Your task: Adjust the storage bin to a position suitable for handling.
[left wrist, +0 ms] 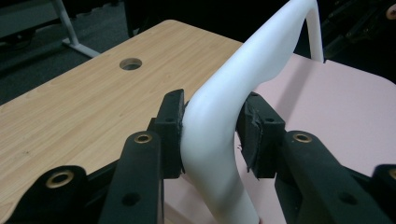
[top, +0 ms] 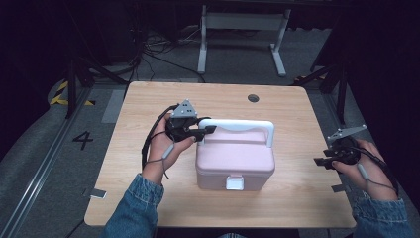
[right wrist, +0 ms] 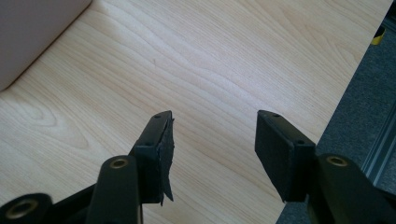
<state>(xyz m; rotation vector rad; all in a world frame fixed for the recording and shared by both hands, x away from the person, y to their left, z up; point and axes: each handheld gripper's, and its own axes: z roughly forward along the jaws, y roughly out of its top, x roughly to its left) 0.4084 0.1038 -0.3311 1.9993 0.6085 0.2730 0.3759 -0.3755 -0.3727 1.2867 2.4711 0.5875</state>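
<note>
Bare table (top: 148, 208) around pink box (top: 235, 158)

Dim room, grey carpet floor (top: 44, 148), white desk frame (top: 242, 34), tangled cables (top: 153, 49), floor mark 4 (top: 82, 140)

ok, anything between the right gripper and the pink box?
Nothing: bare tabletop lies between the open right gripper and the pink box in the high view; the right gripper view shows bare wood too.

Denim sleeves (top: 136, 208) cover both forearms beside the wooden table (top: 148, 99); each black gripper carries a grey three-cornered plate (top: 184, 108), brass-ringed screw holes (left wrist: 143, 137) and a trailing cable (top: 148, 141).
</note>
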